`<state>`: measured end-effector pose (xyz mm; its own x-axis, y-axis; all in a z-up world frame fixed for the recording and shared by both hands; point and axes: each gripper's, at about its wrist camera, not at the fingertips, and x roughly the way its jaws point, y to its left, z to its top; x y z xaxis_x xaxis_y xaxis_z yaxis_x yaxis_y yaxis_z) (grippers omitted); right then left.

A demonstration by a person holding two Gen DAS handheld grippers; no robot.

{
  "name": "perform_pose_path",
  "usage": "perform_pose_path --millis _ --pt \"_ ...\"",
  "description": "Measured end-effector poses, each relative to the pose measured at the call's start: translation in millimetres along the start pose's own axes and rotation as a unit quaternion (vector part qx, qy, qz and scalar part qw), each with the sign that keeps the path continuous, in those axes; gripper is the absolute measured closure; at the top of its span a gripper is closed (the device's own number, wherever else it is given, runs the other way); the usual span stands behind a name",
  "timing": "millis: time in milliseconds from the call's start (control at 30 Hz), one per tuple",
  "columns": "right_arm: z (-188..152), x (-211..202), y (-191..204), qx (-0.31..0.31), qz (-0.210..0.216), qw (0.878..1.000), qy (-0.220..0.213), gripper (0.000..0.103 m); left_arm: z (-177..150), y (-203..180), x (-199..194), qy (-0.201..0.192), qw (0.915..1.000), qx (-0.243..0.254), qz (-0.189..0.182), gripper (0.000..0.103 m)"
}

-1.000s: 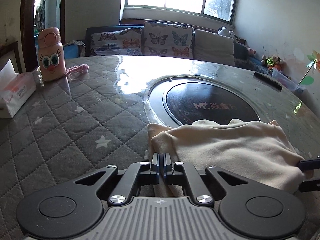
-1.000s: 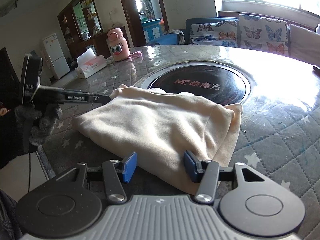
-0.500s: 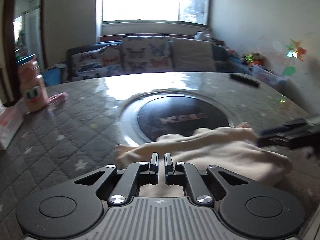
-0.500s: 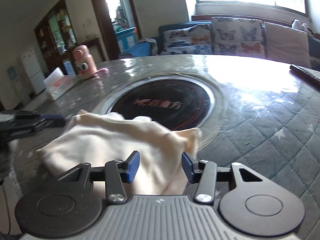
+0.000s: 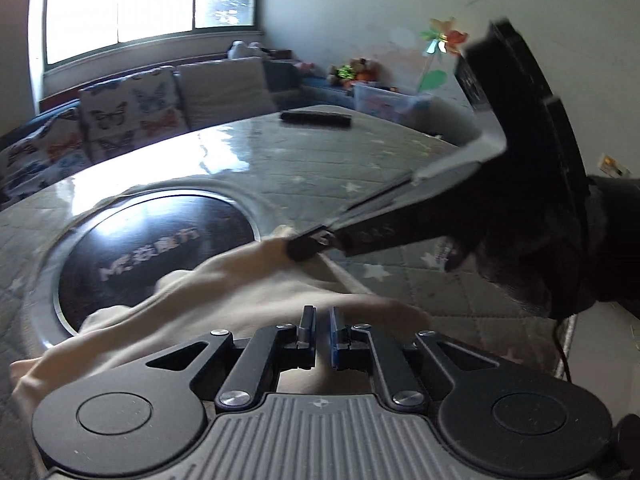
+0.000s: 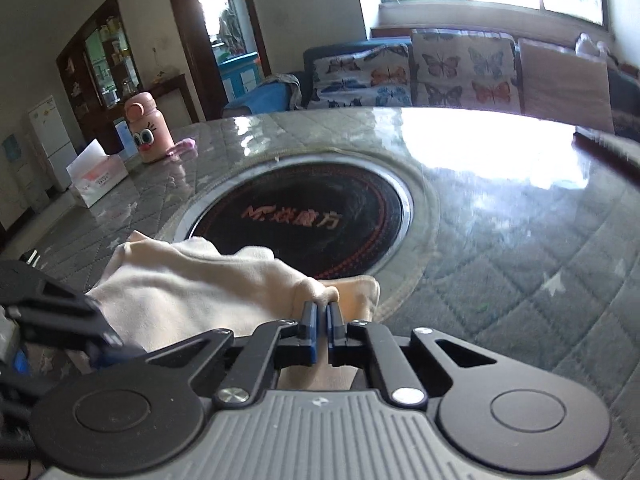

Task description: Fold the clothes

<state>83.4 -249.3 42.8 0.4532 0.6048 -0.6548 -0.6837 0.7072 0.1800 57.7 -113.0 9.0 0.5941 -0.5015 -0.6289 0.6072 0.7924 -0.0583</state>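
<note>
Both tongs now clench your soft cream cotton garment (image 6: pixel 192 292), bunched beside the round black glass hob (image 6: pixel 304 216) on the quilted grey table (image 6: pixel 520 264): your right gripper (image 6: pixel 320 320) has just snapped shut on its corner, your left gripper (image 5: pixel 319 334) pinching the near edge, so you can lift.

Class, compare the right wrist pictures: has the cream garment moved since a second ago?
Yes. The cream garment lay spread wide beside the black round hob; now it is bunched nearer the camera, with the right gripper shut on its corner.

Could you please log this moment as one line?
task: fold clothes | left gripper: shut on cream garment | right gripper: shut on cream garment
</note>
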Motion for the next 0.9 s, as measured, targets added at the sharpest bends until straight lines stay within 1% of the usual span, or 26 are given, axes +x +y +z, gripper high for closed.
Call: perform_pose_path --millis 133,267,367,500,533,600,667,800,833,900 --pt "7 -2 5 -0.018 -0.004 1.0 -0.013 0.099 -1 -7 9 0.01 0.9997 0.012 -0.02 0.095" --pt "5 9 4 -0.023 -0.017 1.0 -0.005 0.099 -3 -9 12 0.014 0.9995 0.015 -0.023 0.095" --pt "-2 19 -1 -0.017 -0.019 1.0 0.012 0.099 -4 -10 13 0.013 0.9995 0.015 -0.023 0.094" --pt "2 11 -1 -0.02 -0.023 1.0 0.003 0.096 -3 -7 8 0.007 0.9997 0.005 -0.022 0.092" --pt "3 7 1 -0.022 -0.026 0.999 -0.005 0.093 -4 -6 5 0.005 0.9998 0.002 -0.019 0.09" --pt "6 0 5 -0.025 -0.021 0.999 -0.014 0.093 -5 -2 -3 -0.001 1.0 -0.004 -0.009 0.085" --pt "10 -6 11 -0.028 -0.01 0.999 -0.021 0.093 -6 1 -10 -0.007 0.9999 -0.01 0.002 0.074" --pt "11 0 20 -0.033 0.008 0.999 -0.017 0.091 -10 22 -23 -0.01 0.9983 -0.038 0.043 0.07" --pt "11 5 22 -0.032 0.011 0.999 -0.014 0.091 -11 29 -27 -0.011 0.9972 -0.049 0.055 0.068" --pt "11 14 25 -0.031 0.015 0.999 -0.008 0.09 -16 45 -33 -0.01 0.994 -0.075 0.078 0.067"
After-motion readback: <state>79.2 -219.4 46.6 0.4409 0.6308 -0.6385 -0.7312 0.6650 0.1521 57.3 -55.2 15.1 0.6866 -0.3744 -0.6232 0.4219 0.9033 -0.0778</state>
